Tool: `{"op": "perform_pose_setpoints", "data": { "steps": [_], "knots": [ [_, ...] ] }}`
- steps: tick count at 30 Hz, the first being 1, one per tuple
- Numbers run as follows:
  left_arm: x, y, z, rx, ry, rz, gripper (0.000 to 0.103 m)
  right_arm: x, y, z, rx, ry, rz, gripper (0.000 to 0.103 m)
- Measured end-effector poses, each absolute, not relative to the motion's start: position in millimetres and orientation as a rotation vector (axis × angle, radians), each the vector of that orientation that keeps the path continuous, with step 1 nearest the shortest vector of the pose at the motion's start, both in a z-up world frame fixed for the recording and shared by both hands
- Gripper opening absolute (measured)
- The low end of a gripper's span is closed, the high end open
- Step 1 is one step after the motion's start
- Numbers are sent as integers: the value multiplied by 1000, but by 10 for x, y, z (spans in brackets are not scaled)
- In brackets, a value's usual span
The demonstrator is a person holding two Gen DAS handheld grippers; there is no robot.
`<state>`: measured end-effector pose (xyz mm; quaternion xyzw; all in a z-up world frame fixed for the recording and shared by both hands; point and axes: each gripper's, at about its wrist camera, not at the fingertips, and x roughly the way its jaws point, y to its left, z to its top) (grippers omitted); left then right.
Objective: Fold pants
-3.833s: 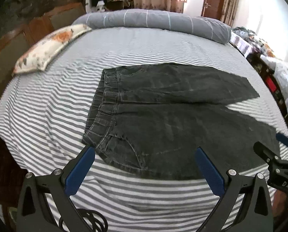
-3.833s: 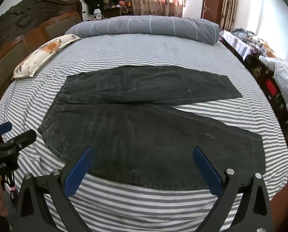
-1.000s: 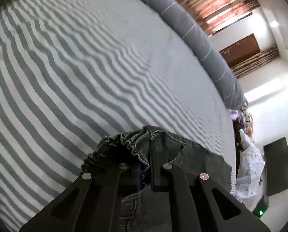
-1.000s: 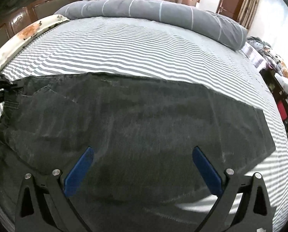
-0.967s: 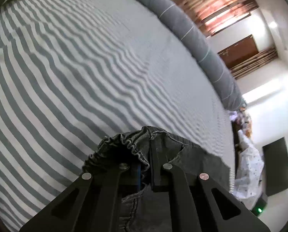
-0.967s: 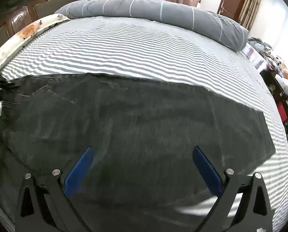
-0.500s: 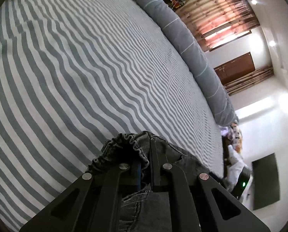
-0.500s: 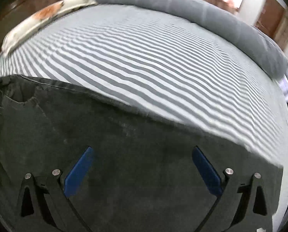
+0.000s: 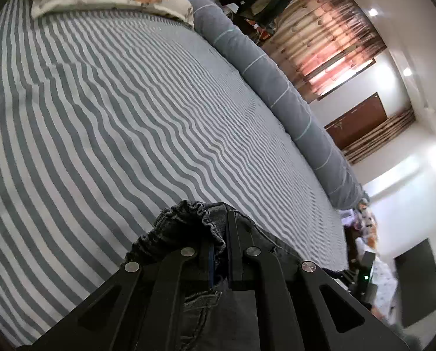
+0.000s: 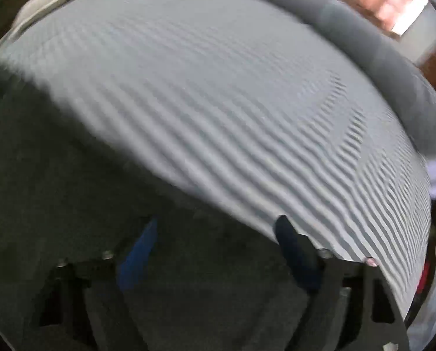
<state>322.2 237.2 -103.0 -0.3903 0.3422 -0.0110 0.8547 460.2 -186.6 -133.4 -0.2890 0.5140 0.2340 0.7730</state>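
Left gripper (image 9: pixel 221 251) jaws clamp pants (image 9: pixel 188 219) over striped bed (image 9: pixel 101 117); right gripper (image 10: pixel 218 234) jaws spread.

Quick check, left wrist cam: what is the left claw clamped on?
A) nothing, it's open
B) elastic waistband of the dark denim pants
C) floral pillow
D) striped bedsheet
B: the left claw is shut with the gathered elastic waistband of the dark grey denim pants bunched between its fingers, lifted over the grey-and-white striped bedsheet.

Black linkage arms (image 9: pixel 171 292), silver rivets, blue pads (image 10: pixel 136 251)
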Motion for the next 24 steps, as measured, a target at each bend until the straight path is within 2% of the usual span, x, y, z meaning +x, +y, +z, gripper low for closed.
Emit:
{"op": "perform_pose_setpoints", "data": {
  "steps": [5,12,17,22,24],
  "knots": [
    [3130,2259,-911,-746,699,14,6,4760,-1796,-1308,-638,1114,629,65],
    [3062,2074,-785,-646,653,52,6,4984,-1814,-1398,-657,1260,813,62],
    [3066,1995,-768,-589,651,77,6,4952,-2054,-1394,-740,1281,837,41],
    [3116,1962,-800,-566,677,103,6,4838,-2175,-1411,-714,1237,793,34],
    [3148,1974,-826,-565,696,112,6,4747,-2149,-1398,-726,1204,746,13]
  ]
}}
